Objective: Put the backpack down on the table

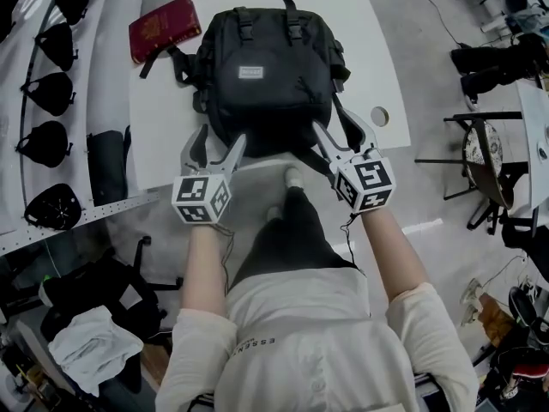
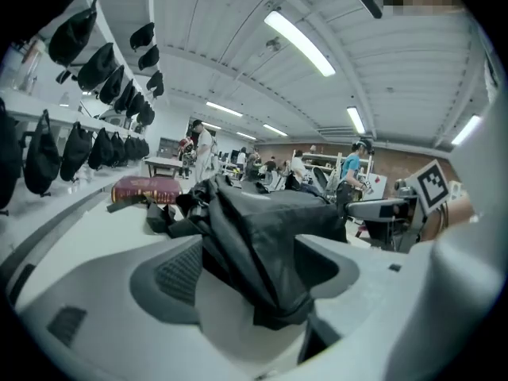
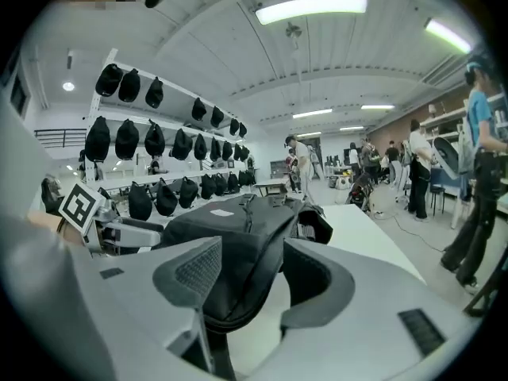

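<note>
— Left gripper and right gripper: how do they stand?
— Both spread wide at the near edge of the backpack, with black fabric between each pair of pads, unpinched.
— And the backpack?
— Flat on the white table, beside a dark red book.

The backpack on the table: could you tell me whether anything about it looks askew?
Nothing serious: the backpack lies flat on the table, but its loose shoulder straps trail toward the front edge.
</note>
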### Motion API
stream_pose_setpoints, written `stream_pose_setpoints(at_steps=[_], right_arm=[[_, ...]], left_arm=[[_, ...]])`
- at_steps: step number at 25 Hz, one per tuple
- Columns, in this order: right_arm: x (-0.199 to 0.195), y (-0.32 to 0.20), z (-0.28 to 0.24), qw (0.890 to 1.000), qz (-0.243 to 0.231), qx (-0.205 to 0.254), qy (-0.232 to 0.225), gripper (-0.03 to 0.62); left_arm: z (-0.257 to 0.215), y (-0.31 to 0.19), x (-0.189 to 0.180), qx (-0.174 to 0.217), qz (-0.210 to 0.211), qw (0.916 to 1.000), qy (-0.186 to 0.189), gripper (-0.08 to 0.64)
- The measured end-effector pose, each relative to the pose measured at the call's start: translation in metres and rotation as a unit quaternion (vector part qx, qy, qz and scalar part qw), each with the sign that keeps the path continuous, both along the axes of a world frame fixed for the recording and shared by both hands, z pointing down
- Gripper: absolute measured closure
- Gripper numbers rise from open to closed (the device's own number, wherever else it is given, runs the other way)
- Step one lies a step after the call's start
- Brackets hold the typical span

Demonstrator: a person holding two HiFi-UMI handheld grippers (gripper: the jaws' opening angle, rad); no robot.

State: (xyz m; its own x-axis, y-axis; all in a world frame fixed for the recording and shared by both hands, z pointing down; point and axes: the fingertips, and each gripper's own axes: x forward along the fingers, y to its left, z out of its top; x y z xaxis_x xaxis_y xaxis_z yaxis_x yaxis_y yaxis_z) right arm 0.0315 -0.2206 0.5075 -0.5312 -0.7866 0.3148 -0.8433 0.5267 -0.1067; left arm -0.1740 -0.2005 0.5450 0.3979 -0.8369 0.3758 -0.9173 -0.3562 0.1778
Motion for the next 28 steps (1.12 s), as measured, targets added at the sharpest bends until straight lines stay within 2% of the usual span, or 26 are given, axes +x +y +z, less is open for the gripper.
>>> stream_pose_setpoints(at_steps=[4, 7, 9, 10, 12, 13, 16, 19, 28], right_arm=[[-0.007, 0.014, -0.023, 1.0, -0.013, 0.021, 0.001, 0.358], [-0.016, 0.03, -0.045, 0.999, -0.032, 0.036, -0.021, 0.36], [-0.022, 0.04, -0.061, 0.997, -0.044, 0.047, -0.037, 0.37], [-0.023, 0.044, -0.068, 0.997, -0.047, 0.053, -0.04, 0.392], [-0.025, 0.051, -0.082, 0.996, -0.048, 0.066, -0.04, 0.494], [-0.026, 0.054, -0.088, 0.995, -0.049, 0.071, -0.04, 0.524], [-0.031, 0.06, -0.106, 0.994, -0.052, 0.087, -0.041, 0.567], [-0.035, 0.066, -0.122, 0.992, -0.058, 0.105, -0.039, 0.577], [-0.043, 0.074, -0.158, 0.988, -0.061, 0.14, -0.026, 0.577]], left_arm=[[-0.035, 0.013, 0.005, 0.027, 0.017, 0.9992, -0.023, 0.216], [-0.064, 0.027, 0.014, 0.045, 0.037, 0.9983, -0.006, 0.221], [-0.081, 0.037, 0.022, 0.053, 0.056, 0.997, 0.003, 0.25], [-0.09, 0.042, 0.025, 0.058, 0.064, 0.9962, 0.003, 0.271], [-0.107, 0.052, 0.03, 0.079, 0.071, 0.9943, -0.007, 0.346], [-0.117, 0.056, 0.031, 0.093, 0.072, 0.9929, -0.016, 0.387], [-0.141, 0.064, 0.031, 0.125, 0.072, 0.9891, -0.032, 0.484], [-0.157, 0.07, 0.031, 0.135, 0.075, 0.9876, -0.029, 0.557], [-0.193, 0.083, 0.037, 0.155, 0.111, 0.9804, -0.049, 0.557]])
